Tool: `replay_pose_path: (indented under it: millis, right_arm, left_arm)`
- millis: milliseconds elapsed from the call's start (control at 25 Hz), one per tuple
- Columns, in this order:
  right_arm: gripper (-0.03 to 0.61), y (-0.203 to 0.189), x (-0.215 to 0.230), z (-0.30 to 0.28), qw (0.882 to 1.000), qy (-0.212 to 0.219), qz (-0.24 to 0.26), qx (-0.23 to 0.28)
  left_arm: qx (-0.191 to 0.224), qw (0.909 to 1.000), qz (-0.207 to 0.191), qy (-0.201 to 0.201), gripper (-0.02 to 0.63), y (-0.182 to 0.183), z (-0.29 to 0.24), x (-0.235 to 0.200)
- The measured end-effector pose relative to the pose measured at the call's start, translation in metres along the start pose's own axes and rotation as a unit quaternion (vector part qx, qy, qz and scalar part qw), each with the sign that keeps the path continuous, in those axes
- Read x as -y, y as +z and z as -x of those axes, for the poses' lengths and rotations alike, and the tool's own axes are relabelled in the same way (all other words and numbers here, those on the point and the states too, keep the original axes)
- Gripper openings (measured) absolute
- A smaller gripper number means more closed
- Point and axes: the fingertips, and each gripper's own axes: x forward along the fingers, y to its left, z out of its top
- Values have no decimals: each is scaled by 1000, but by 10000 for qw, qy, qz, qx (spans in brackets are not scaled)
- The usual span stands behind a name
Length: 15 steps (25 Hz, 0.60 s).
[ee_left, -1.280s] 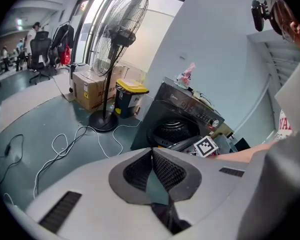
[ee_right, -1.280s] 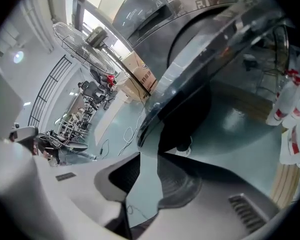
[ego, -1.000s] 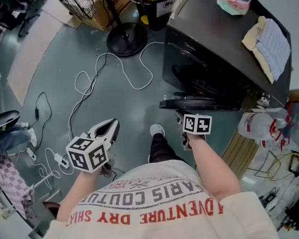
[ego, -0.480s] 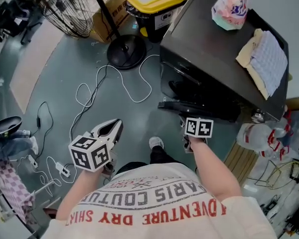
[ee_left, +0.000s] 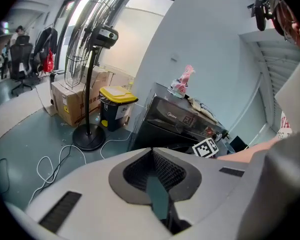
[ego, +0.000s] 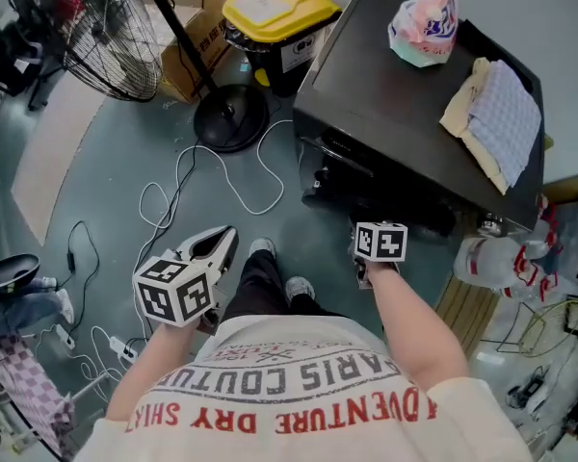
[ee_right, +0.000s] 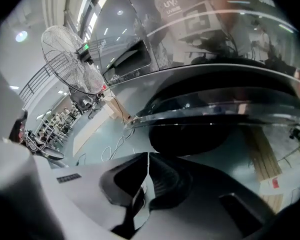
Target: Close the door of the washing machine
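Head view: the black front-loading washing machine [ego: 405,104] stands at 1 o'clock from the person, on a grey floor [ego: 96,181]. Its round glass door with chrome rim [ee_right: 215,111] hangs on the front face and appears drawn well in. The right gripper view shows a dark gap beneath the rim, so it is judged not yet latched.

A black pedestal fan [ego: 106,37] stands at 10 o'clock and a yellow-lidded black bin [ego: 270,17] at 12 o'clock, both clear of the door's swing.

A checked cloth [ego: 496,118] and a pink-and-white plastic bag [ego: 422,27] lie on the machine's top, well apart from the door.

The right tool [ee_right: 147,156] is just before the door. Its jaws have just been closing and now meet with nothing between them, probably to present a blunt end for pushing.

The left tool [ee_left: 152,153], at 8 o'clock, is likewise clenched and empty. It is well away from the machine and apparently idle.
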Motion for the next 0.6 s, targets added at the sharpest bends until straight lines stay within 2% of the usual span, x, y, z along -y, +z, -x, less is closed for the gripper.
replay_pose_path:
  millis: [200,600]
  right_arm:
    - [23,16,3,-2,9991,-141,-372,130]
    - [21,30,3,-5,9950,-413,-617,675]
  left_arm:
    - [-206,9996,-53,-171,32,10,-19,-9]
    - [-659,9953,-494,-516,32,40,-51,-23]
